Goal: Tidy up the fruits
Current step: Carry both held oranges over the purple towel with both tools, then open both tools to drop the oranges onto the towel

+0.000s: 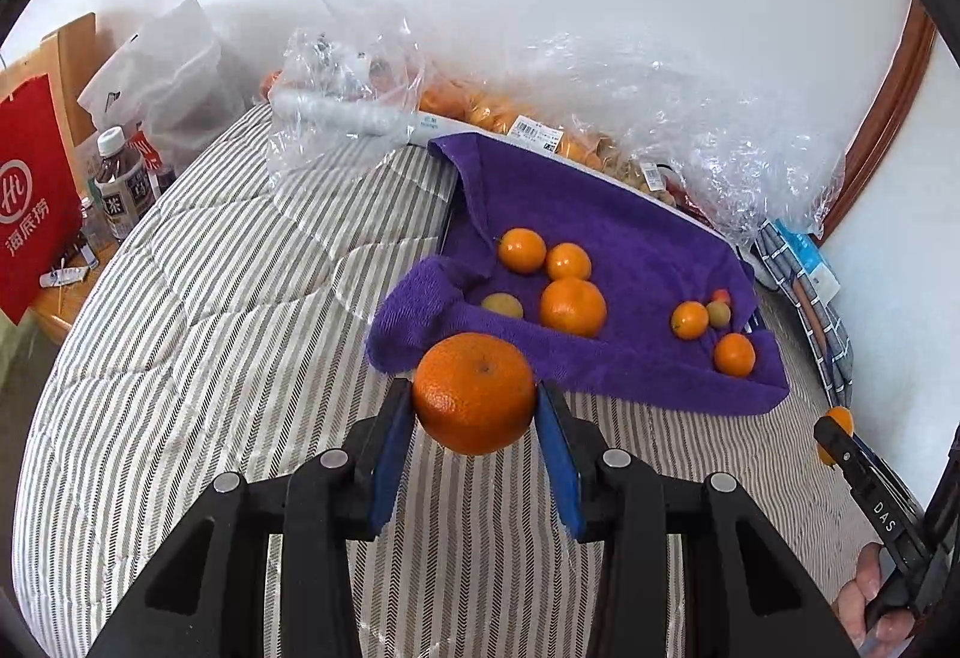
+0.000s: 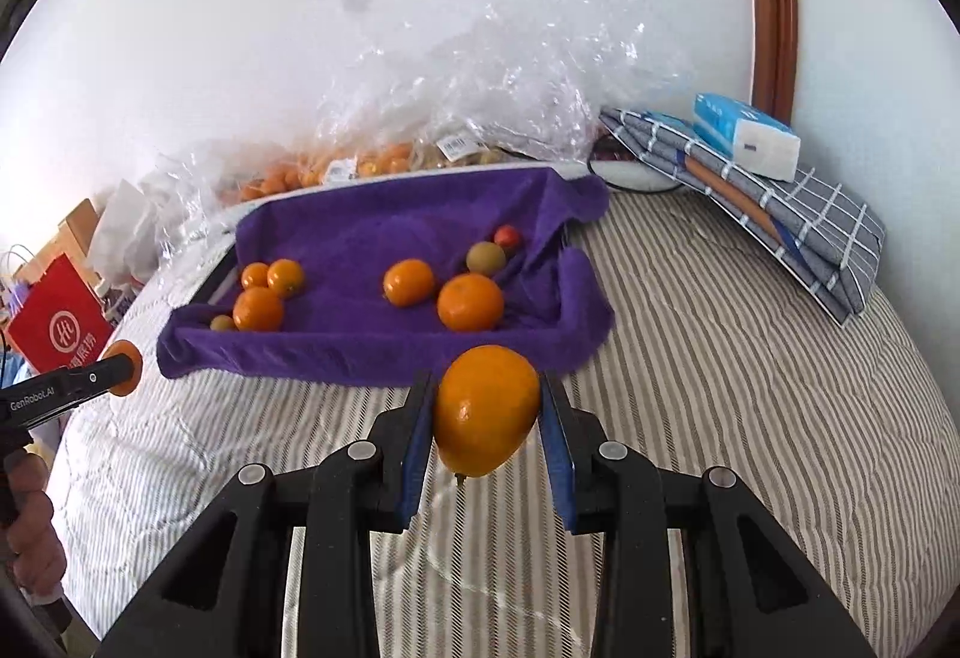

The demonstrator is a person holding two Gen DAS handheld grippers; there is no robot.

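Left gripper [image 1: 474,400]: jaws closed on a large round orange [image 1: 474,393], blue pads pressing its two sides, fruit clear of the bed. Opening is as narrow as the fruit allows.

Right gripper [image 2: 487,412]: jaws closed on a smaller orange fruit [image 2: 486,409], somewhat oval, stem nub pointing down. Pads press on both flanks; the fruit hangs above the striped bedcover [image 2: 720,358].

Just beyond both sets of fingertips lies a purple towel [image 1: 600,214] draped over a shallow tray, its near edge close ahead of the held fruit. On the towel, ahead of the left gripper: three oranges [image 1: 573,307] clustered together with a small yellowish-green fruit [image 1: 503,305] beside them. Further to the right of that gripper, two more small oranges [image 1: 690,320], another greenish fruit [image 1: 718,314] and a small red one [image 1: 720,296] sit near the towel's right fold.

Beyond the towel, against the wall, crumpled clear plastic bags [image 1: 690,118] hold more orange fruit, with price labels showing.

Far left of the left gripper: a red paper bag [image 1: 30,196] and a bottle [image 1: 120,184] on a side table. Far right of the right gripper: folded checked cloth [image 2: 780,220] with a tissue pack [image 2: 747,136] on top.

A person's hand [image 2: 30,526] grips the left tool's handle at the left edge of the right wrist view.
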